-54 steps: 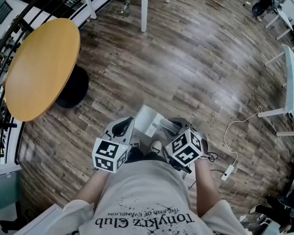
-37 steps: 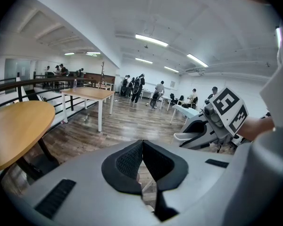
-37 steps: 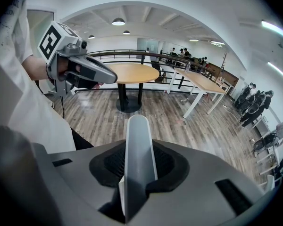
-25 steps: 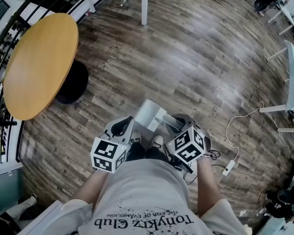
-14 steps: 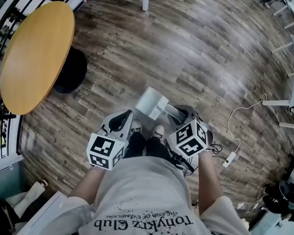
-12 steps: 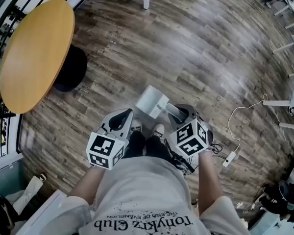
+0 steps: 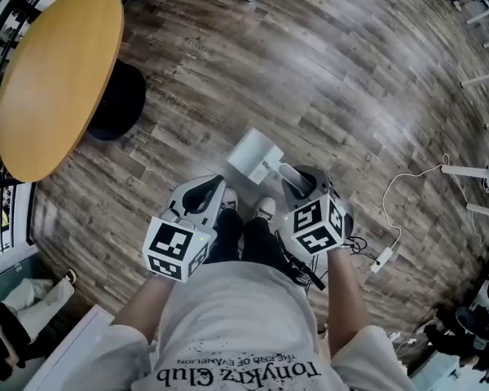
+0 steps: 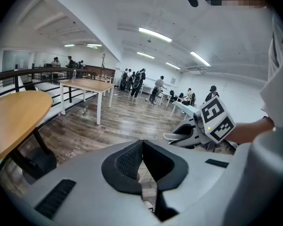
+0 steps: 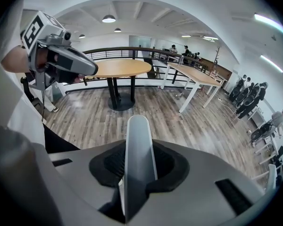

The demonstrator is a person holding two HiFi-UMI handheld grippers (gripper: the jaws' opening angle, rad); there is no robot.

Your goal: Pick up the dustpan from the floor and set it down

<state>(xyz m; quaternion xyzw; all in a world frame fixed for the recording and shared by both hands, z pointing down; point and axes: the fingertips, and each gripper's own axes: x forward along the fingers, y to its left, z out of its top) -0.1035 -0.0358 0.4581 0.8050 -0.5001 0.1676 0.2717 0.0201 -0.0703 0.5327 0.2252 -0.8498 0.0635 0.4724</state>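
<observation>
The white dustpan (image 7: 257, 155) hangs in front of the person's shoes, its pan toward the floor. I cannot tell whether it touches the planks. Its long pale handle (image 9: 139, 145) runs up between the jaws of my right gripper (image 7: 297, 184), which is shut on it. In the right gripper view the handle fills the gap of that gripper (image 9: 137, 163). My left gripper (image 7: 204, 198) is to the left of the dustpan and apart from it. Its dark pads meet at the tips with nothing between them, so the left gripper (image 8: 142, 145) is shut.
A round wooden table (image 7: 53, 80) on a black base (image 7: 118, 100) stands to the left, with a railing behind it. A white cable with a power strip (image 7: 383, 255) lies on the floor at right, near white desk legs (image 7: 473, 169). People stand far across the room (image 8: 137, 79).
Both hands have sunk a little toward the floor. The dustpan's handle stays in the right gripper, and the head camera's view has shifted forward over the floor.
</observation>
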